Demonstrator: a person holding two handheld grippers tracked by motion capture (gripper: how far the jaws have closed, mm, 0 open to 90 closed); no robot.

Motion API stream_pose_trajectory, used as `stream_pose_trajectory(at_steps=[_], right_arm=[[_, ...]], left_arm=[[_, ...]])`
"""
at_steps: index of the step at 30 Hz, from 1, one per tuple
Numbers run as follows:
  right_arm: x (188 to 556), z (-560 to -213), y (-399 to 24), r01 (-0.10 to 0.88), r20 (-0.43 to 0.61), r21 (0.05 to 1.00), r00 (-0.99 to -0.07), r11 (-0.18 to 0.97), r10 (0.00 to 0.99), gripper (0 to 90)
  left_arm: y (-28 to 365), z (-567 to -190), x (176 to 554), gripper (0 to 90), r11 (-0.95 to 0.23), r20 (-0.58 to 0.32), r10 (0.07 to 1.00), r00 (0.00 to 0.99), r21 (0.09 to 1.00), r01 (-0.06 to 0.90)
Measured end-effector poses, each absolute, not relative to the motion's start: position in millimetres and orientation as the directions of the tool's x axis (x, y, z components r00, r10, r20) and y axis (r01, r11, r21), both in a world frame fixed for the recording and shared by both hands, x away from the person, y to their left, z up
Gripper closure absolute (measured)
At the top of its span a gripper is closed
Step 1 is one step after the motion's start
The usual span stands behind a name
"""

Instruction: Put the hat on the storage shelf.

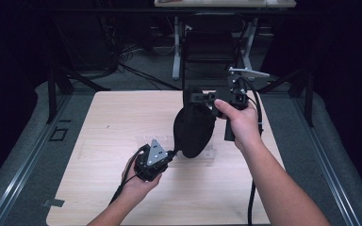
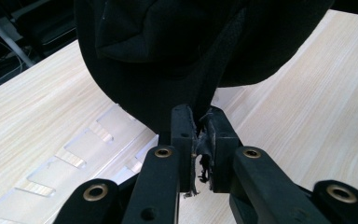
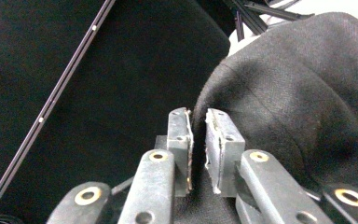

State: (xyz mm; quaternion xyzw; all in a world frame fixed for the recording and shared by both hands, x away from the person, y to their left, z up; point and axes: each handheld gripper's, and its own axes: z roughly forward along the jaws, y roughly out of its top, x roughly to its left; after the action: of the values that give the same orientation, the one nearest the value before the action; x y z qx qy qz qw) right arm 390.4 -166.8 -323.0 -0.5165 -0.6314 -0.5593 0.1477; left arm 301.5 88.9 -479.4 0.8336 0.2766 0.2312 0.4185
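A black cloth bag (image 1: 194, 129), soft and rounded like a drooping pouch with a fine woven grain and stitched seams, hangs above the pale wood-grain surface (image 1: 99, 141), held between the two hands. The left tongs (image 1: 172, 154) are clamped on a fold at the bag's lower edge; in the left gripper view the pads (image 2: 182, 135) press together on a seam of dark fabric with frayed threads trailing below. The right tongs (image 1: 199, 97) stand at the bag's top; in the right gripper view their worn pads (image 3: 219, 140) sit slightly apart with the fabric's edge in the narrow gap, not pressed. A clear plastic strip (image 2: 81, 149) with square notches lies flat on the surface below the bag.
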Motion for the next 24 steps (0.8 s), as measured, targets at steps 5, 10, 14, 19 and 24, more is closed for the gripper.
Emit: stream_pose_trajectory(at_steps=[5,10,14,19,24], right_arm=[[386,-316,-174,0.792,0.742,0.586,-0.440,-0.171,0.505,77.3],[385,-315,-179,0.788,0.737,0.591,-0.439,-0.174,0.515,76.7],[384,-317,-182,0.782,0.727,0.598,-0.438,-0.174,0.528,76.4],[384,-318,-185,0.778,0.722,0.601,-0.433,-0.181,0.539,75.8],[383,-319,-188,0.779,0.720,0.600,-0.430,-0.179,0.545,75.8]], left_arm=[[94,-479,303,85.1,-0.496,0.158,0.661,0.733,0.825,0.270],[100,-480,303,85.6,-0.492,0.156,0.671,0.725,0.825,0.278],[105,-484,303,85.7,-0.484,0.147,0.680,0.718,0.826,0.289],[110,-490,303,85.7,-0.484,0.140,0.687,0.713,0.820,0.305],[115,-499,304,85.5,-0.478,0.121,0.699,0.705,0.813,0.334]])
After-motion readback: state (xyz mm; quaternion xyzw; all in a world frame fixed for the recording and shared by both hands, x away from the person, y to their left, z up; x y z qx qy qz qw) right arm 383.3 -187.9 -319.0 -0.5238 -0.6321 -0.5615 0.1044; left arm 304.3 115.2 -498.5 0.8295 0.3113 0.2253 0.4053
